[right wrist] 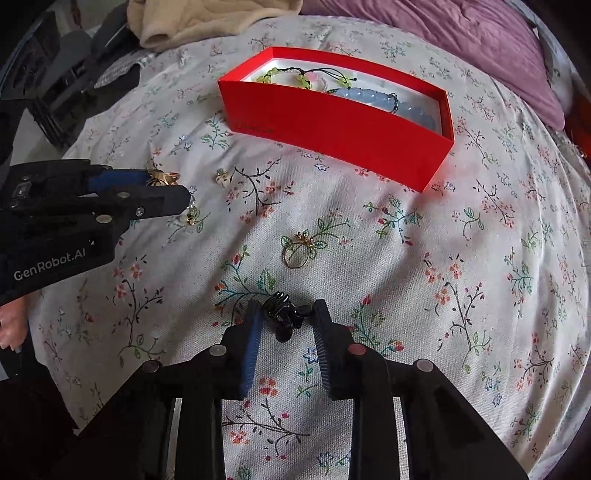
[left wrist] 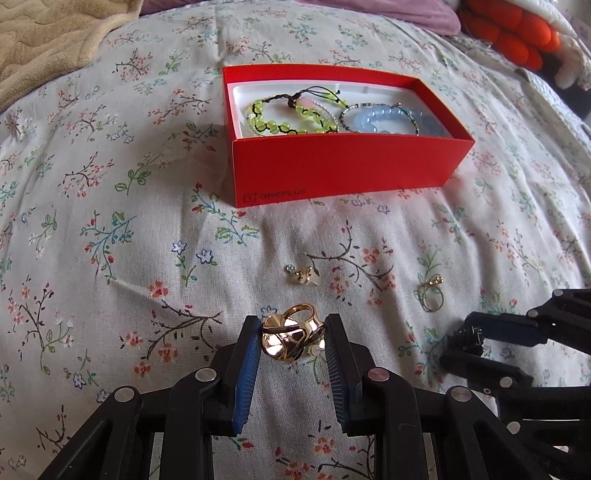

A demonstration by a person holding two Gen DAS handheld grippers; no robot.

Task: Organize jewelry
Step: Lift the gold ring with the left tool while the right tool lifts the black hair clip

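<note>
My left gripper (left wrist: 292,334) is shut on a large gold clip (left wrist: 291,338), held just above the floral bedsheet. My right gripper (right wrist: 286,315) is shut on a small black hair claw (right wrist: 282,315); it also shows at the right of the left wrist view (left wrist: 463,338). An open red box (left wrist: 343,162) lies further back, holding a green bead bracelet (left wrist: 291,118) and a blue bead bracelet (left wrist: 384,120). A thin gold ring with a flower (right wrist: 299,251) lies on the sheet ahead of the right gripper. A small gold earring (left wrist: 303,275) lies ahead of the left gripper.
Another small gold piece (right wrist: 190,218) lies under the left gripper's tip. A beige blanket (left wrist: 48,44) is at the back left, a purple pillow (right wrist: 461,40) at the back, and an orange and white plush (left wrist: 517,33) at the far right.
</note>
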